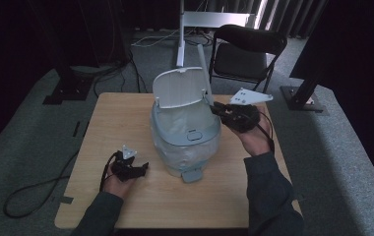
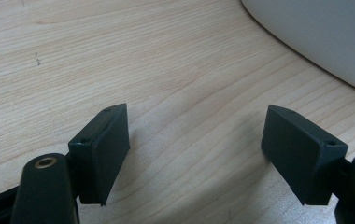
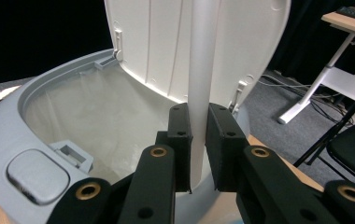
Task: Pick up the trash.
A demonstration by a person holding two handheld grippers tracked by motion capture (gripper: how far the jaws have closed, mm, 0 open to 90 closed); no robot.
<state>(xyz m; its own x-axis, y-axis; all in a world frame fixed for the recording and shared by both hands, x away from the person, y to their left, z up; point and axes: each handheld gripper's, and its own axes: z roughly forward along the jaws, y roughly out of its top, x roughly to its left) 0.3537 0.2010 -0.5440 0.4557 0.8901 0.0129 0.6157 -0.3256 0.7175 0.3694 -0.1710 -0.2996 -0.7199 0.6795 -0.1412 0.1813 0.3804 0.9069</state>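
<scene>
A pale grey bin (image 1: pixel 185 137) stands mid-table with its lid (image 1: pixel 177 87) raised, lined with a clear bag (image 3: pixel 87 116). My right gripper (image 1: pixel 219 109) is at the bin's right rim, shut on a long white tube (image 3: pixel 200 70) that rises upright past the lid (image 3: pixel 166 42); the tube (image 1: pixel 203 64) leans up and back in the high view. My left gripper (image 1: pixel 137 169) rests low on the table left of the bin, open, with bare wood between its fingers (image 2: pixel 101 149). The bin's curved wall (image 2: pixel 325 37) lies just beyond.
The wooden table (image 1: pixel 116 128) has free room on its left and front. A black folding chair (image 1: pixel 244 54) and a white stand (image 1: pixel 182 34) sit behind it. Cables (image 1: pixel 37 191) trail on the grey carpet at the left. A foot pedal (image 1: pixel 194 174) juts from the bin's front.
</scene>
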